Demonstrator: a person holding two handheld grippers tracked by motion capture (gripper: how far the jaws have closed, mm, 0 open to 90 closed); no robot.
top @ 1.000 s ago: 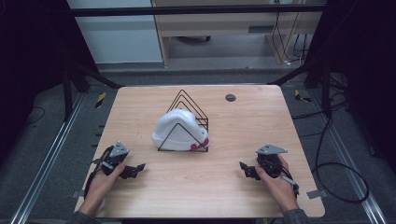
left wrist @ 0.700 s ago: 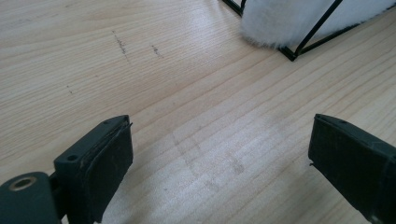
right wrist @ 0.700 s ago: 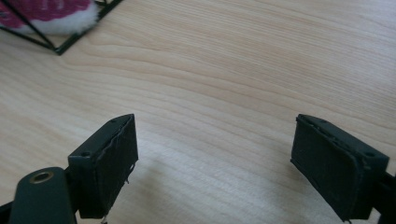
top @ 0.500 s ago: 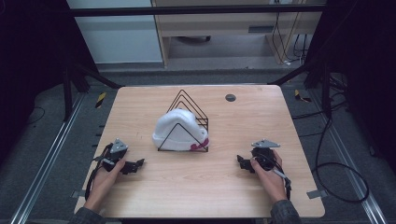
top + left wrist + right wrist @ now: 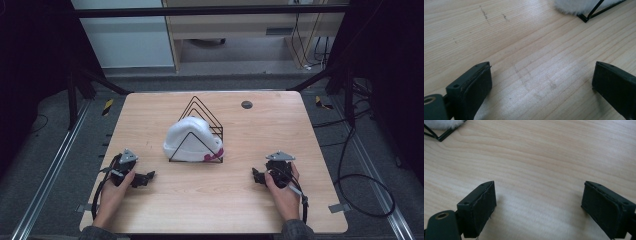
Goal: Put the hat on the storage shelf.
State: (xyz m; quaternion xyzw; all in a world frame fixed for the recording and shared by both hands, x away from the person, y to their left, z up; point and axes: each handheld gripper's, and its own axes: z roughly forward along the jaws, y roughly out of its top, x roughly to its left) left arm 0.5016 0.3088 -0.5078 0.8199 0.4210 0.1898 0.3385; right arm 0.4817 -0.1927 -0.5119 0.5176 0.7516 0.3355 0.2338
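White fluffy hat (image 5: 187,140) sitting inside a black wire rack (image 5: 202,131) at the middle of the table (image 5: 210,200).

Looking soft and furry, rounded like a dome, with a small pink patch showing at its lower right edge; resting on pale wood with fine straight grain, caged by thin black triangular wire loops rising to peaks. Left tool (image 5: 145,178) lying low near the table's front left, well apart from the rack, jaws spread wide over bare wood, holding nothing. Right tool (image 5: 256,176) lying near the front right, likewise gaping wide and holding nothing. Jaws appearing blocky, matte black, with flat pads. Small dark round disc (image 5: 246,104) lying near the far edge.
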